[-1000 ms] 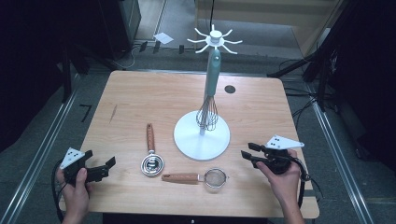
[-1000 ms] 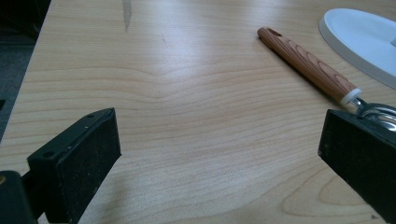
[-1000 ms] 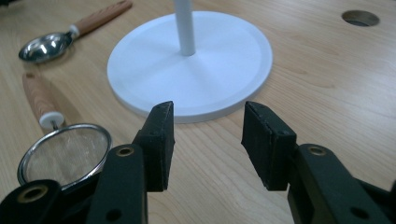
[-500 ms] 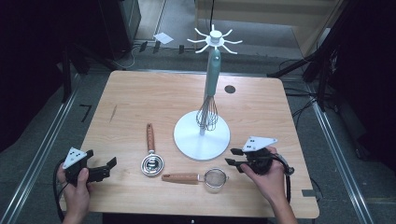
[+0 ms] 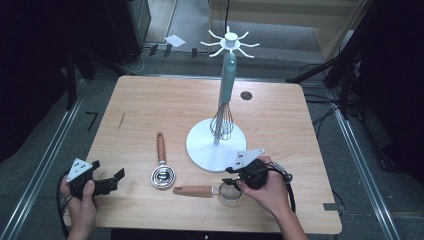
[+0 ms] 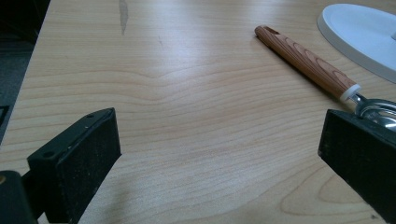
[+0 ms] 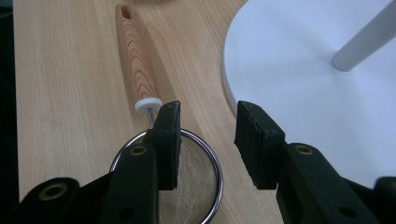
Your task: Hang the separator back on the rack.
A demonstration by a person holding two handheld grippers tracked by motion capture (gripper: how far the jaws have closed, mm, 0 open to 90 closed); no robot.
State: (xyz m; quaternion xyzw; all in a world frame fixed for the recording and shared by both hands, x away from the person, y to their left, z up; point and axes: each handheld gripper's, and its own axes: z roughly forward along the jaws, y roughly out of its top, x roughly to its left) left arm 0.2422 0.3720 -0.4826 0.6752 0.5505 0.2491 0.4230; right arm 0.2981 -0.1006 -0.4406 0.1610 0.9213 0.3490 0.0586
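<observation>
Wood-handled mesh strainer (image 7: 187, 179) lies flat on the tabletop (image 5: 165, 107) as the right gripper (image 7: 205, 135), jaws narrowing but empty, hovers over its rim.

Wood-grain strainer handle (image 7: 136, 60) — white stand base (image 7: 308, 70)

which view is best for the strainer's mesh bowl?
Right gripper view: the strainer sits close under the right gripper, mesh and rim sharp. In the high view it is small and partly under that gripper.
</observation>
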